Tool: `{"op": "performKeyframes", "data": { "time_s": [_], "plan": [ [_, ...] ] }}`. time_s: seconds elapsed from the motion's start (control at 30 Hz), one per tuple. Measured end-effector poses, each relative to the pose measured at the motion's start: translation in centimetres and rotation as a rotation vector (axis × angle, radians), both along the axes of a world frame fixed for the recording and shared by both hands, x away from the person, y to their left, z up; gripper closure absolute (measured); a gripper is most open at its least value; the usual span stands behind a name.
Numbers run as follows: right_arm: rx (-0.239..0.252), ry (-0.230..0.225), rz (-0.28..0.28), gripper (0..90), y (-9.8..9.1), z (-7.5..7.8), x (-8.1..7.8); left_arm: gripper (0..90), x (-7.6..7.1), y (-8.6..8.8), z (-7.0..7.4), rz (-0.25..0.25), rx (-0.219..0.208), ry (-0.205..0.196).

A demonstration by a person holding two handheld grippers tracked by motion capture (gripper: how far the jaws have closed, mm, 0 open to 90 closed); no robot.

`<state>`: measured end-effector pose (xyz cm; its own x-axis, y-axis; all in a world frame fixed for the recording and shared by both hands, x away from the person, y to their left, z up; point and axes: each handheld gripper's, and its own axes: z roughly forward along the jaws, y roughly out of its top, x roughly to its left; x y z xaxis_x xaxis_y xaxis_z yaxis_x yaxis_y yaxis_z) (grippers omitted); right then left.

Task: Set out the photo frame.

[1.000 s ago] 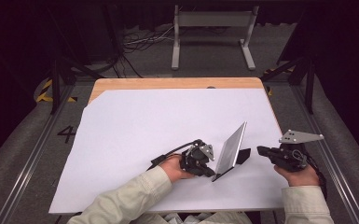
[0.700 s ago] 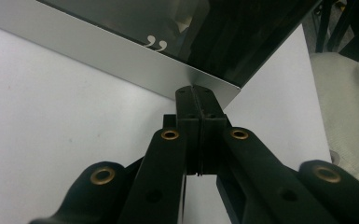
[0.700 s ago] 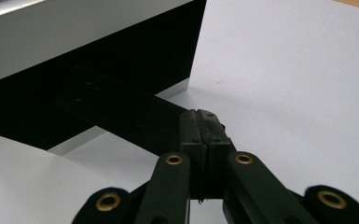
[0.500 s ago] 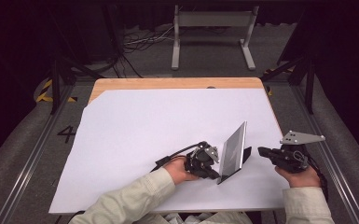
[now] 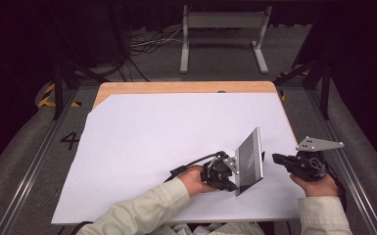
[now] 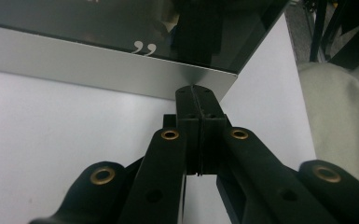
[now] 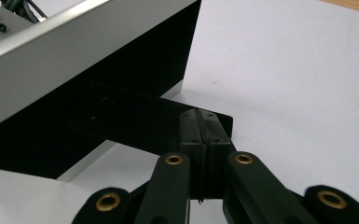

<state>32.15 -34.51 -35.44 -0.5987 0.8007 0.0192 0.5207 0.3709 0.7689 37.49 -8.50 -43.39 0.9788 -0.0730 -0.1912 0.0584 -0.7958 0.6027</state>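
A picture frame (image 5: 250,159) with a silver border and dark glass stands tilted on the white table top (image 5: 166,132), near the front right. My left gripper (image 5: 231,170) is shut with nothing between its fingers. Its tips (image 6: 197,93) rest against the frame's silver lower border (image 6: 98,60), just below the glass. My right gripper (image 5: 276,158) is shut too and sits to the right of the frame, behind it. In the right gripper view its tips (image 7: 200,117) lie over the end of the frame's black prop (image 7: 135,116). I cannot tell whether they touch it.
The white sheet covers a wooden table (image 5: 186,87) whose far edge shows bare. Metal rails (image 5: 34,161) run along both sides, and a grey stand (image 5: 223,34) with cables is on the floor beyond. A pale sleeve (image 6: 340,107) lies close at the right in the left gripper view.
My left gripper has slid right against the frame, and the frame has shifted a little right with it. The right gripper has stayed still.
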Motion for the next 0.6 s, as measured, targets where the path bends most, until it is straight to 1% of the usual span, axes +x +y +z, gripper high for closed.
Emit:
{"op": "performKeyframes", "data": {
  "time_s": [0.07, 0.17, 0.2, 0.27, 0.3, 0.5, 0.6],
  "plan": [
    [0.000, 0.000, -0.005, 89.0, -0.1, 0.0, 0.0, 90.0, 0.0, -0.2, 0.0, 0.000, -0.004, -0.001],
    [0.004, 0.001, -0.011, 89.0, -0.3, 0.1, 0.0, 90.0, -0.2, -0.6, 0.0, 0.000, -0.003, 0.008],
    [0.005, 0.002, -0.014, 89.1, -0.3, 0.1, 0.0, 90.0, -0.2, -0.7, 0.0, -0.007, -0.008, 0.009],
    [0.009, 0.001, -0.018, 89.1, -0.4, 0.2, 0.0, 90.0, -0.3, -0.9, 0.0, -0.009, -0.011, 0.004],
    [0.010, 0.002, -0.021, 89.0, -0.4, 0.2, -0.1, 90.0, -0.4, -1.1, 0.0, -0.008, -0.007, 0.012],
    [0.029, 0.013, -0.056, 88.7, -0.6, 0.3, -0.1, 90.0, -0.5, -1.8, 0.1, -0.015, -0.021, 0.014],
    [0.031, 0.011, -0.058, 88.7, -0.7, 0.3, -0.1, 90.0, -0.6, -2.1, 0.1, -0.014, -0.018, 0.022]
  ]
}}
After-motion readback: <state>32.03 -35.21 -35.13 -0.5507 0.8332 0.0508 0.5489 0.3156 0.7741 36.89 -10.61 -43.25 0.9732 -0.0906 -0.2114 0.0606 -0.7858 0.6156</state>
